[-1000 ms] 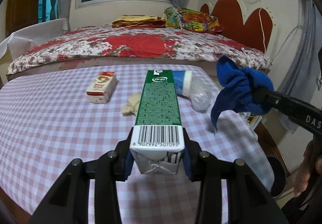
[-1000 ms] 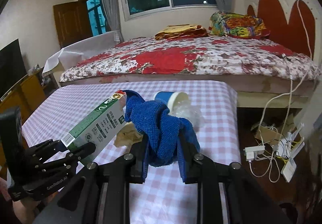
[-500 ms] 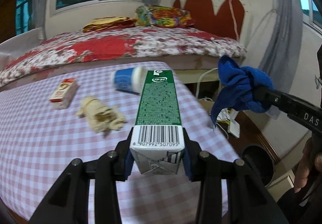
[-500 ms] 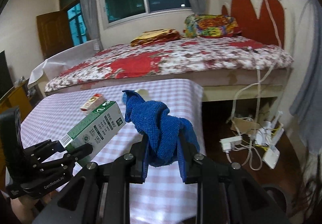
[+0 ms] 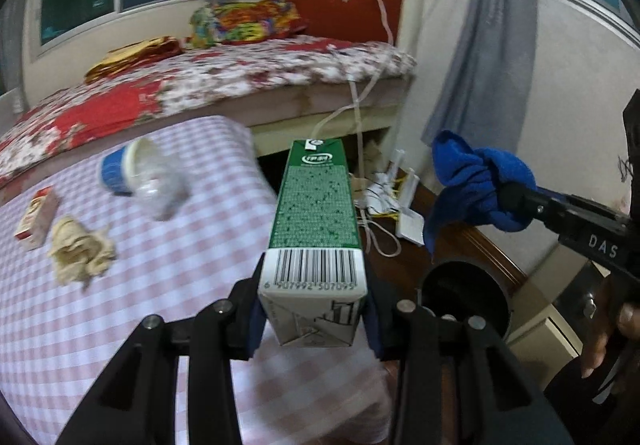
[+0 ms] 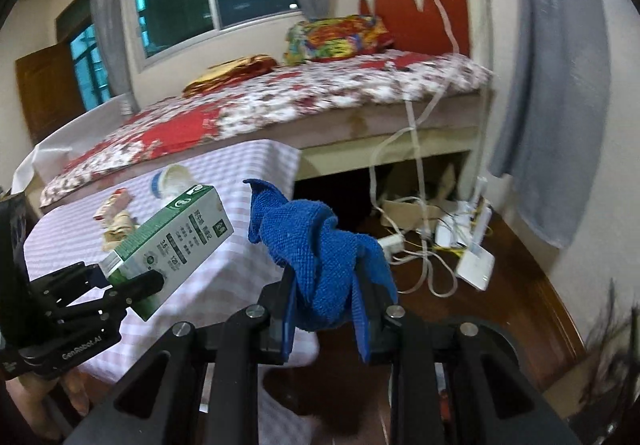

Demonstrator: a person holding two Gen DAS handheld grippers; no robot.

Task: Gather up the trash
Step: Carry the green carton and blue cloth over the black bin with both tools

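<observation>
My left gripper (image 5: 314, 311) is shut on a green and white milk carton (image 5: 316, 213), held in the air over the table's right edge; the carton also shows in the right wrist view (image 6: 176, 241). My right gripper (image 6: 322, 311) is shut on a crumpled blue cloth (image 6: 320, 253), which hangs in the air to the right of the carton in the left wrist view (image 5: 476, 185). A black round trash bin (image 5: 466, 295) stands on the floor below the cloth, beside the table.
On the pink checked table (image 5: 160, 245) lie a blue-capped plastic cup (image 5: 140, 175), a crumpled beige paper (image 5: 80, 249) and a small red and white box (image 5: 38, 217). A bed (image 5: 220, 85) stands behind. Cables and a white router (image 6: 472, 261) lie on the wooden floor.
Both grippers have swung to the right with their loads, from over the table toward its right edge. The trash bin and the floor have come into view.
</observation>
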